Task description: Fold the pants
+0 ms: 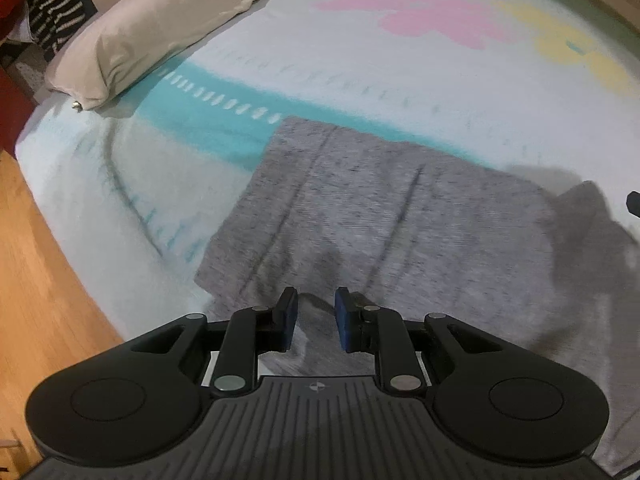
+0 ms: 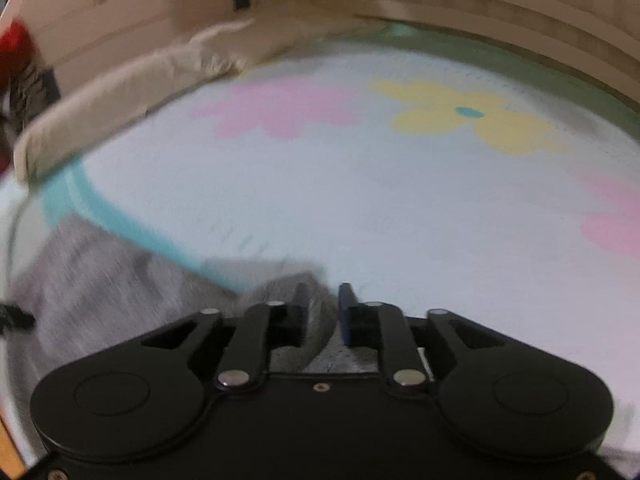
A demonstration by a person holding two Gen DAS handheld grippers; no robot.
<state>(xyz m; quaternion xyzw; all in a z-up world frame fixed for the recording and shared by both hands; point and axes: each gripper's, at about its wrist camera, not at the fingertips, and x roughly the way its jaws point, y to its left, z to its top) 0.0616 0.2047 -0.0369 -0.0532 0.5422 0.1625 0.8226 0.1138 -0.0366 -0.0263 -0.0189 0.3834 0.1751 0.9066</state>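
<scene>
Grey pants near the bed's edge could unfold if either gripper, left or right, jaws apart around fabric, snags a fold.

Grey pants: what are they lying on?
The grey pants lie flat on a bedspread with a teal stripe and pink and yellow flowers. The pattern beneath the pants is covered.

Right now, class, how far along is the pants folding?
Done: the grey pants lie on the bed as a flat rectangle with a straight far edge, so at least one fold looks made. In hand: both tongs, left and right, hover over near cloth, gripping nothing clearly. Left: the rumpled right side needs smoothing, perhaps another fold.
</scene>
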